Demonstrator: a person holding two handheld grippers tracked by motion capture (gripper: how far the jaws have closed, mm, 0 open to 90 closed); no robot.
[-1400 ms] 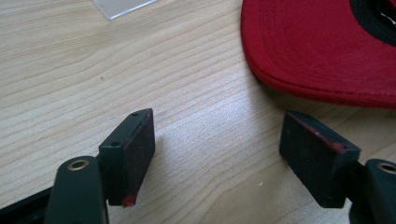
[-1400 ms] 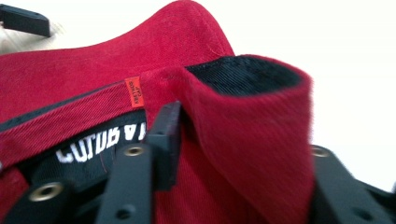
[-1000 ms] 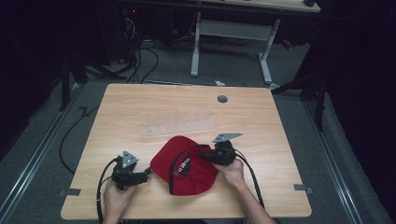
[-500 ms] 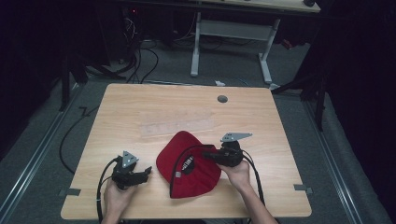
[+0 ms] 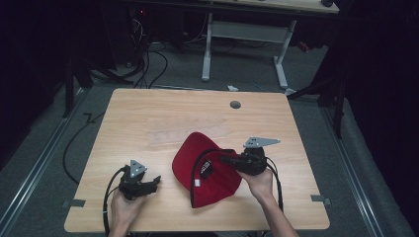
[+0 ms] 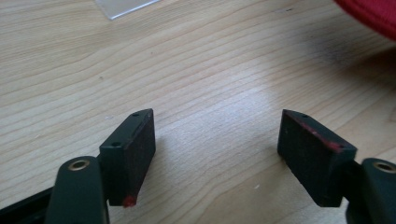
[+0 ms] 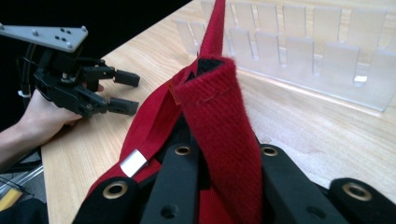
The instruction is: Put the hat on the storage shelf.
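Gripping the back strap of a red cap (image 5: 207,173), our right gripper (image 5: 228,160) sits right of centre in the lower half of the high view, its jaws pressed onto the fabric. Against the picture from a second ago, the cap has slid a little toward the near edge of the desk (image 5: 148,123) and turned, its brim now pointing at the bottom of the frame and its dark underside with a white label showing; we read that as the cap being lifted and swung round by its strap, with a second hold yet to come. Our left gripper (image 5: 154,182) has kept its place at lower left of the high view, jaws spread and holding nothing, just beside the cap but apart from it. The right gripper view gives what the overhead cannot: the red strap (image 7: 219,116) stands up out of the closed jaws through the middle of the frame, a small metal clip (image 7: 134,163) at lower left, a clear slotted rack (image 7: 303,51) along the upper right, and the left gripper (image 7: 126,91) waiting at upper left. The left gripper view adds only bare wood grain between its open pads (image 6: 135,149), with a sliver of the red cap (image 6: 369,14) in the upper right corner.
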